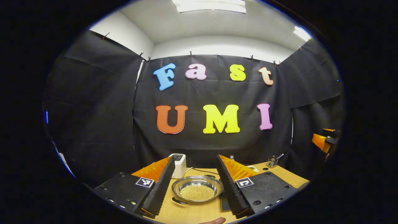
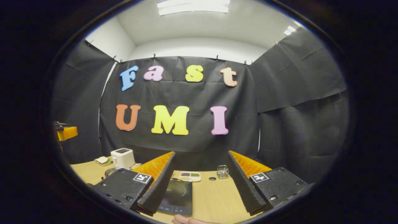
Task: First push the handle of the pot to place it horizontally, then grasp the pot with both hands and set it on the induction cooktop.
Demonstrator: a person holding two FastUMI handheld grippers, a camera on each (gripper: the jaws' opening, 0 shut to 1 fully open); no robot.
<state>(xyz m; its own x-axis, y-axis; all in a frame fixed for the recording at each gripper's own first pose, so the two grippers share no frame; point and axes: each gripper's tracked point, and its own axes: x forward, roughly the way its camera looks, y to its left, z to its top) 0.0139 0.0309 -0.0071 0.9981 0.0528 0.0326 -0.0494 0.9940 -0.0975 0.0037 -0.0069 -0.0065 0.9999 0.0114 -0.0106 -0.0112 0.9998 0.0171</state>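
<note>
The left tool (image 1: 195, 194) is held spread wide above the tabletop (image 1: 192, 213), the pot (image 1: 197, 188) framed between its fingers, untouched. The right tool (image 2: 202, 189) is likewise parted, the induction cooktop (image 2: 177, 193) seen beyond its left finger.

1. The left tool (image 1: 195, 183) in the left gripper view has two long fingers (image 1: 159, 186) with ribbed, saw-toothed inner faces.
2. Each finger sits on a flat dark plate with round screw holes; each plate bears a small square black-and-white marker (image 1: 145, 182) near its 12 o'clock edge.
3. The right tool (image 2: 203, 183) in the right gripper view is built alike: ridged fingers (image 2: 157, 189), dark screwed plates, one square marker (image 2: 259, 177) per plate.
4. At 3 o'clock in the left gripper view, the other tool's body is a blurred wedge at the rim.
</note>
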